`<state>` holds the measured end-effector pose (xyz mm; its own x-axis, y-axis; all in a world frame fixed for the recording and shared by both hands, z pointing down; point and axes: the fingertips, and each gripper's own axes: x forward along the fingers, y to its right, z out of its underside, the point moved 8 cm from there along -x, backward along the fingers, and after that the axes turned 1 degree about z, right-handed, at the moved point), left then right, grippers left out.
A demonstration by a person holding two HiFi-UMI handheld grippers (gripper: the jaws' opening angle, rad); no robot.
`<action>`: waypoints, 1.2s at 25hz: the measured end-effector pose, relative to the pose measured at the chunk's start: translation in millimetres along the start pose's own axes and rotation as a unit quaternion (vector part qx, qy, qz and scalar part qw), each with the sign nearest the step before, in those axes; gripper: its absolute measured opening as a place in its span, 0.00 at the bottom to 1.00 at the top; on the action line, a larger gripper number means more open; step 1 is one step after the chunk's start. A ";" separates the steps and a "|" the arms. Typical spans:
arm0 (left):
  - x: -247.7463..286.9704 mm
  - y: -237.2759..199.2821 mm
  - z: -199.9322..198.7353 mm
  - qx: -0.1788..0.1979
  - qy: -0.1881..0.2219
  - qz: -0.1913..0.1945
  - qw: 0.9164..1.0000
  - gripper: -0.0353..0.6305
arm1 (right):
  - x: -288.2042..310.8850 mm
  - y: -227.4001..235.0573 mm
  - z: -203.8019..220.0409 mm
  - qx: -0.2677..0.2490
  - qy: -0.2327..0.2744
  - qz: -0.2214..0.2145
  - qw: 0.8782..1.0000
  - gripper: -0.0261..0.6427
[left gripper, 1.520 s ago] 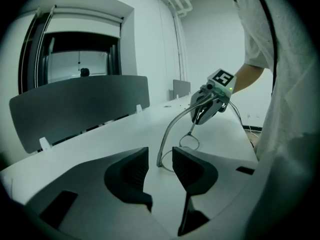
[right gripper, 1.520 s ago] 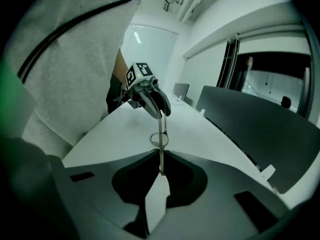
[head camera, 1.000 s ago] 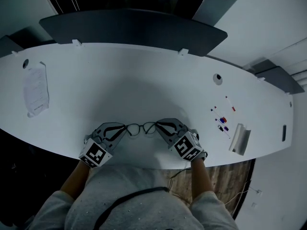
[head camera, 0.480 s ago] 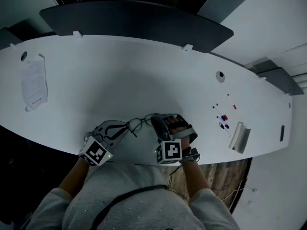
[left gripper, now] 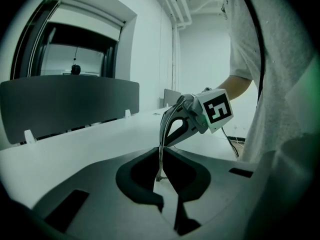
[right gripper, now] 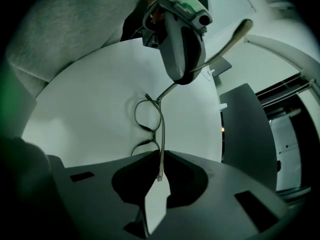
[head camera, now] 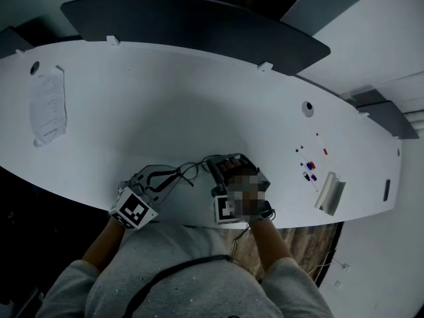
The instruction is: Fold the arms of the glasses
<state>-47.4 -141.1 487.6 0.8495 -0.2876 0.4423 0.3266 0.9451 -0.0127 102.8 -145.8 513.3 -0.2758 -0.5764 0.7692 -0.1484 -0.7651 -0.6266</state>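
Thin dark-rimmed glasses (head camera: pixel 192 171) hang just above the white table (head camera: pixel 165 98) near its front edge, between my two grippers. My left gripper (head camera: pixel 176 175) is shut on one arm; in the left gripper view that thin arm (left gripper: pixel 160 156) runs up out of the closed jaws (left gripper: pixel 160 171). My right gripper (head camera: pixel 211 167) is shut on the other arm (right gripper: pixel 161 151), rolled so its marker cube faces up. The right gripper view shows both lens rims (right gripper: pixel 148 120) just beyond its jaws (right gripper: pixel 159 173), with the left gripper (right gripper: pixel 180 39) behind them and the far arm sticking out past it.
A printed sheet (head camera: pixel 48 108) lies at the table's far left. Several small pens and caps (head camera: pixel 308 167) and a metal piece (head camera: pixel 330 194) lie at the right. A dark screen (head camera: pixel 199 18) borders the back edge. The person's torso is close behind the front edge.
The right gripper has rolled over, turning its marker cube upward, and moved left and down toward the left gripper. The glasses' frame turned with it. The left gripper stayed put.
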 end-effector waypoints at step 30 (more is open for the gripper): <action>-26.1 -1.3 7.4 0.081 -0.061 -0.041 0.994 0.10 | -1.8 -3.3 40.8 0.467 0.135 -0.071 0.871 0.12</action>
<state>-73.1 -133.7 482.8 0.7630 -0.3535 0.5412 0.3138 0.9345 0.1680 142.5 -154.0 519.1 -0.5500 -0.4642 0.6943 0.6025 -0.7962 -0.0550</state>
